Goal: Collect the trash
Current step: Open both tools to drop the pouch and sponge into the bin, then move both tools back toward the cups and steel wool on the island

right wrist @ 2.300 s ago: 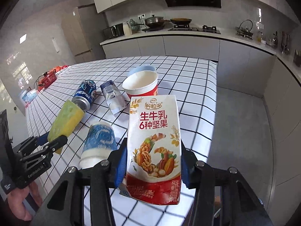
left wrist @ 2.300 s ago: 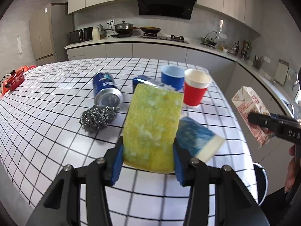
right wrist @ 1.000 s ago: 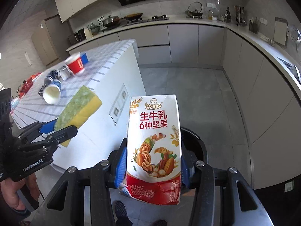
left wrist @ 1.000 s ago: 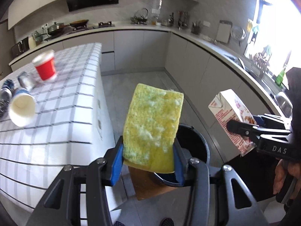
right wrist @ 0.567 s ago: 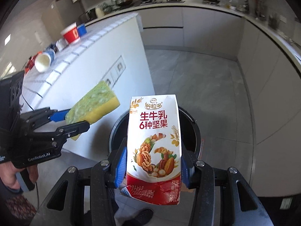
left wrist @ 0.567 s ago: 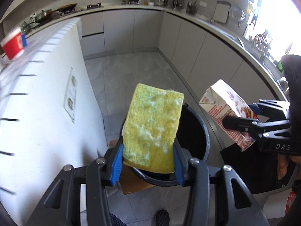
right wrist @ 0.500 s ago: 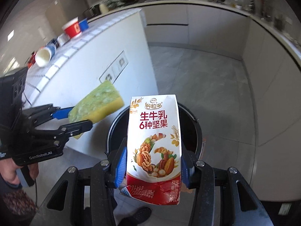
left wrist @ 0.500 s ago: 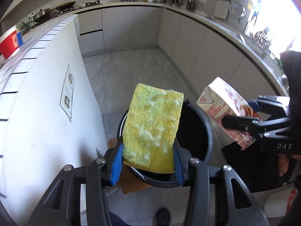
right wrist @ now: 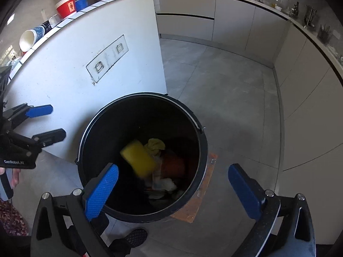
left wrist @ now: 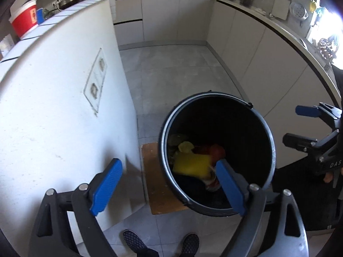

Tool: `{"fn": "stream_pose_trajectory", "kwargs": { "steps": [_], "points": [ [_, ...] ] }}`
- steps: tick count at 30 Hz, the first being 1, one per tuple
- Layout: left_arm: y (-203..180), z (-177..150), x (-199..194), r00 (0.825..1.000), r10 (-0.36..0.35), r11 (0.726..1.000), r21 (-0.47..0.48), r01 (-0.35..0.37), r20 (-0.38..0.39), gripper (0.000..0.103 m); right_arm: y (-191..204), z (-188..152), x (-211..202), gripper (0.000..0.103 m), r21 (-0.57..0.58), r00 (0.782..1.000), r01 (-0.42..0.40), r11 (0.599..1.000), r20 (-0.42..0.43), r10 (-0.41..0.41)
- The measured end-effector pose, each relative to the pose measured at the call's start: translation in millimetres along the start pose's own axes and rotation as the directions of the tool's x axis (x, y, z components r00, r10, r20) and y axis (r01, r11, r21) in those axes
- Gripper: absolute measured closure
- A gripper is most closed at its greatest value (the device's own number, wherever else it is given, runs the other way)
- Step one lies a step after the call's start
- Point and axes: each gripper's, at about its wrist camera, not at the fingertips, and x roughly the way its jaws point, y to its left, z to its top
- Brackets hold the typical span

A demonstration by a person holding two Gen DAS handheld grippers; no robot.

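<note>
Both loads have left the jaws: the yellow sponge (left wrist: 191,163) and the carton (left wrist: 211,181) now lie blurred inside the black bin (left wrist: 271,150) on the floor. The left gripper (left wrist: 169,187) and right gripper (right wrist: 173,189) hang above it, jaws opening wide with nothing between them.

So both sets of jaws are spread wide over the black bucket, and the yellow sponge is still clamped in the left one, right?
Not quite. The left gripper grips nothing: its jaws are opening with nothing between them. The left wrist view shows the yellow sponge inside the black bucket.
</note>
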Motion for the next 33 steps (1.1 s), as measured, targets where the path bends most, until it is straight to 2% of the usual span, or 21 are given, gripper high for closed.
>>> {"fn": "stream_pose_trajectory", "kwargs": {
  "steps": [3,12,17,21,29,33],
  "points": [
    [-5.0,-1.6,-3.8,1.0,0.008,1.0,0.001,-0.008,0.005,0.007,4.0,1.5,2.7,0.0,0.005,1.0,0.003,1.0,0.004,-0.003],
    [-7.0,8.0,-20.3,0.998,0.008,1.0,0.003,-0.008,0.057,0.006,18.5,4.2,-28.0,0.0,0.013,0.998,0.024,1.0,0.052,-0.024],
    [-9.2,14.8,-51.5,0.994,0.008,1.0,0.0,-0.008,0.112,0.005,23.7,4.6,-60.1,0.0,0.033,0.995,0.034,0.999,0.094,-0.037],
    [-7.1,15.7,-78.2,0.988,0.018,1.0,-0.006,-0.017,0.154,0.0,26.0,7.1,-84.3,0.0,0.061,0.991,0.032,0.998,0.131,-0.04],
    [21.8,14.0,-127.0,0.972,0.07,0.996,-0.065,-0.057,0.223,0.0,39.5,20.1,-124.4,0.0,0.117,0.972,-0.006,0.993,0.235,-0.022],
    [48.4,9.2,-144.4,0.962,0.112,0.988,-0.128,-0.082,0.25,0.0,56.9,31.2,-130.6,0.0,0.11,0.969,-0.011,0.994,0.248,-0.017]
  ]
}}
